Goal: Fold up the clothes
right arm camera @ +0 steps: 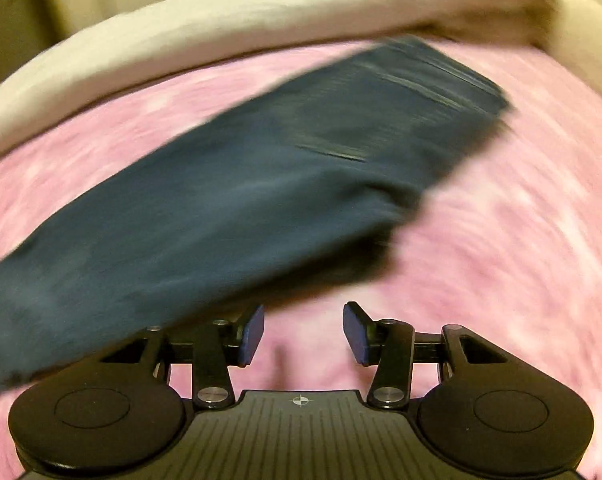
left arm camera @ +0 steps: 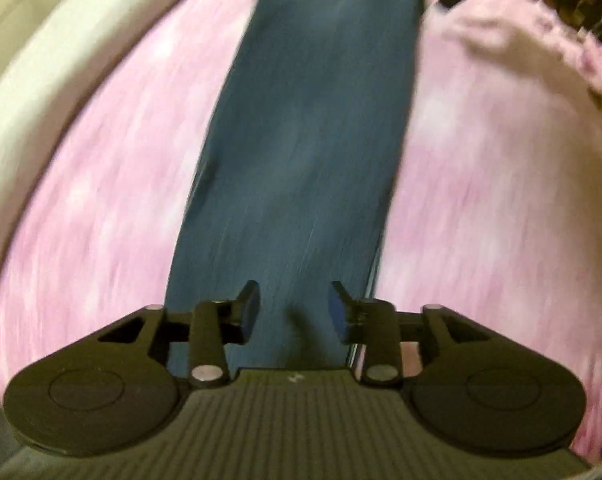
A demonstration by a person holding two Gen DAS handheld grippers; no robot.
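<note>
Two blurred fisheye views over a pink mottled bedspread (left arm camera: 101, 200). In the left wrist view, dark blue jeans (left arm camera: 309, 140) folded into a long strip, running from the top centre down to the bottom centre, passing beneath the left gripper (left arm camera: 295, 312); jaws partly apart, nothing pinched. In the right wrist view, the same jeans (right arm camera: 221, 200) lying diagonally from lower left to upper right; right gripper (right arm camera: 303, 334) parted wider, empty, over bare pink cover. Cream bedding (right arm camera: 181, 32) along the top edge
</note>
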